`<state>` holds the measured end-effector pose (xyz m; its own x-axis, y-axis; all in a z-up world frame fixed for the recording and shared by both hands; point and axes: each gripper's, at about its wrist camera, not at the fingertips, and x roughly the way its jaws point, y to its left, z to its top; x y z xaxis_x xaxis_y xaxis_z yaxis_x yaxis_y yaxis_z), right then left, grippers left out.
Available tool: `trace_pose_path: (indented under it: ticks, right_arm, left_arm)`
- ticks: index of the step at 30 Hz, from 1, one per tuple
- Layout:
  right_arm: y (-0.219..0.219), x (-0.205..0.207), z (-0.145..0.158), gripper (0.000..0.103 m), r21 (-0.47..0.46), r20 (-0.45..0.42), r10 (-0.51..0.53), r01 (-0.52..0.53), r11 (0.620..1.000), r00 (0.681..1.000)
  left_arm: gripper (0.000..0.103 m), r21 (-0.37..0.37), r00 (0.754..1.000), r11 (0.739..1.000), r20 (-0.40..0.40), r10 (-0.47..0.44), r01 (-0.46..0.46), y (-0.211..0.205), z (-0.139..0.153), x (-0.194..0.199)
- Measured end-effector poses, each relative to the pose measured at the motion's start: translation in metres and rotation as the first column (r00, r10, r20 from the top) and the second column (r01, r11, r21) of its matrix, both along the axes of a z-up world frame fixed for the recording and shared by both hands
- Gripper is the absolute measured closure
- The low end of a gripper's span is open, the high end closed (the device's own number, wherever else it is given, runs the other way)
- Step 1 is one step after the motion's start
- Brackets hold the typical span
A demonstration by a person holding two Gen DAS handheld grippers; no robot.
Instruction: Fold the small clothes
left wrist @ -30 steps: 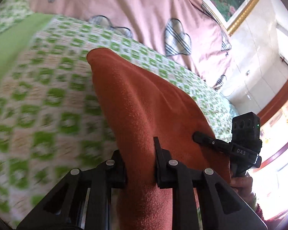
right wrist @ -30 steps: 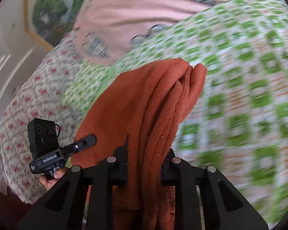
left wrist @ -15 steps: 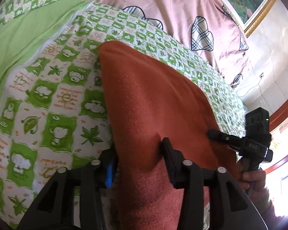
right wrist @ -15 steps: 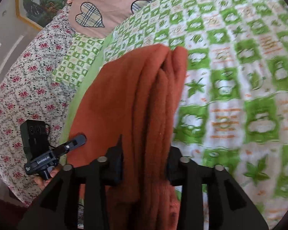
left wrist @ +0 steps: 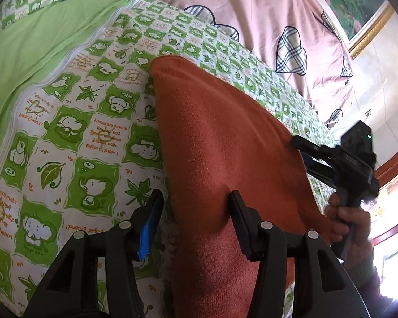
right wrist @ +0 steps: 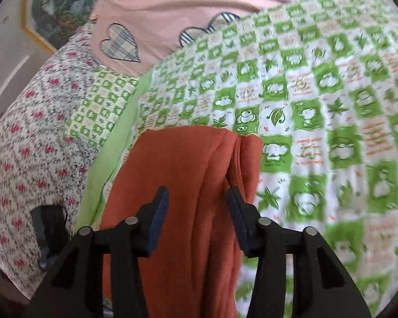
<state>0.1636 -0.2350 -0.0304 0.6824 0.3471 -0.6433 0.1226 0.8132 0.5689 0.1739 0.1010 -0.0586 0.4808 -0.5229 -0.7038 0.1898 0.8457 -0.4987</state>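
A folded rust-orange knit garment (left wrist: pixel 225 137) lies on a green-and-white checked bedspread (left wrist: pixel 74 137). My left gripper (left wrist: pixel 193 206) is open, its jaws spread over the garment's near edge; the blue pad of the left finger is clear of the cloth. The right gripper shows at the garment's right side in the left wrist view (left wrist: pixel 305 153). In the right wrist view the garment (right wrist: pixel 188 175) shows its layered folds, and my right gripper (right wrist: pixel 197 201) is open with the cloth lying between its spread jaws.
A pink quilt with plaid hearts (left wrist: pixel 265 18) lies at the back of the bed. A plain green sheet (left wrist: pixel 34 39) lies to the left. A floral pillow (right wrist: pixel 21 143) and a framed picture (right wrist: pixel 61 2) are at the left in the right wrist view.
Both grippers have opened and let go of the orange garment. The garment has come down to lie on the bedspread, and both grippers have drawn back a little.
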Motion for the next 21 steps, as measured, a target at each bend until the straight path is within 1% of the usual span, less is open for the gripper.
trace_pose_path:
  ticks: [4, 5, 6, 7, 8, 9, 10, 11, 12, 14, 15, 16, 17, 19, 21]
  right_arm:
    - [-0.003, 0.015, -0.008, 0.066, 0.058, -0.008, -0.007, 0.007, 0.998, 1.0]
    - [-0.004, 0.017, -0.008, 0.083, 0.069, -0.009, -0.007, 0.008, 0.998, 1.0]
    - [-0.004, 0.017, -0.006, 0.092, 0.077, -0.004, -0.005, 0.005, 0.997, 1.0]
    - [-0.004, 0.014, 0.0, 0.092, 0.082, 0.024, -0.001, -0.001, 0.997, 1.0]
    - [0.0, 0.005, 0.015, 0.092, 0.082, 0.095, 0.013, -0.021, 0.996, 0.995]
    - [0.002, -0.003, 0.025, 0.092, 0.075, 0.138, 0.021, -0.032, 0.997, 0.99]
    - [0.005, -0.013, 0.034, 0.092, 0.059, 0.175, 0.029, -0.04, 0.997, 0.984]
    - [0.007, -0.022, 0.039, 0.092, 0.038, 0.191, 0.034, -0.042, 0.998, 0.981]
    - [0.006, -0.027, 0.036, 0.092, 0.021, 0.175, 0.031, -0.035, 0.999, 0.984]
    - [0.001, -0.025, 0.017, 0.092, -0.024, 0.09, 0.006, -0.004, 1.0, 0.996]
    - [-0.004, -0.021, 0.005, 0.092, -0.025, 0.052, -0.009, 0.011, 1.0, 0.999]
    - [-0.01, -0.018, -0.007, 0.092, -0.006, 0.03, -0.021, 0.021, 1.0, 0.999]
    - [-0.015, -0.014, -0.017, 0.092, 0.01, 0.015, -0.028, 0.027, 1.0, 1.0]
    - [-0.018, -0.007, -0.028, 0.092, -0.018, -0.011, -0.03, 0.029, 0.999, 1.0]
    - [-0.016, -0.005, -0.028, 0.092, -0.016, -0.016, -0.039, 0.039, 0.999, 0.999]
  left_arm:
    - [0.048, -0.004, 1.0, 1.0, -0.012, 0.007, -0.007, 0.002, 0.002, 0.017]
    - [0.048, -0.004, 1.0, 1.0, -0.018, 0.013, -0.013, 0.001, 0.002, 0.022]
    - [0.048, -0.006, 0.999, 1.0, -0.027, 0.018, -0.018, 0.0, 0.004, 0.028]
    - [0.048, -0.006, 0.999, 1.0, -0.026, 0.022, -0.022, -0.001, 0.005, 0.03]
    - [0.048, -0.003, 0.999, 1.0, -0.023, 0.023, -0.024, -0.001, 0.006, 0.032]
    - [0.046, 0.003, 1.0, 1.0, -0.021, 0.023, -0.023, -0.002, 0.007, 0.033]
    - [0.044, 0.004, 1.0, 1.0, -0.023, 0.021, -0.021, -0.003, 0.007, 0.035]
    - [0.044, -0.001, 1.0, 1.0, -0.026, 0.018, -0.018, -0.003, 0.006, 0.035]
    - [0.044, -0.008, 0.999, 1.0, -0.031, 0.017, -0.017, -0.003, 0.004, 0.036]
    - [0.043, -0.018, 0.999, 1.0, -0.049, 0.014, -0.015, -0.004, -0.001, 0.039]
    - [0.043, -0.027, 0.998, 1.0, -0.059, 0.013, -0.015, -0.005, -0.005, 0.041]
    - [0.043, -0.026, 0.998, 0.999, -0.062, 0.016, -0.018, -0.006, -0.006, 0.042]
    - [0.043, -0.021, 0.998, 1.0, -0.064, 0.017, -0.018, -0.006, -0.007, 0.042]
    - [0.043, 0.007, 0.998, 1.0, -0.061, 0.011, -0.01, -0.009, -0.009, 0.04]
    - [0.042, 0.033, 0.998, 0.999, -0.058, 0.014, -0.012, -0.009, -0.006, 0.034]
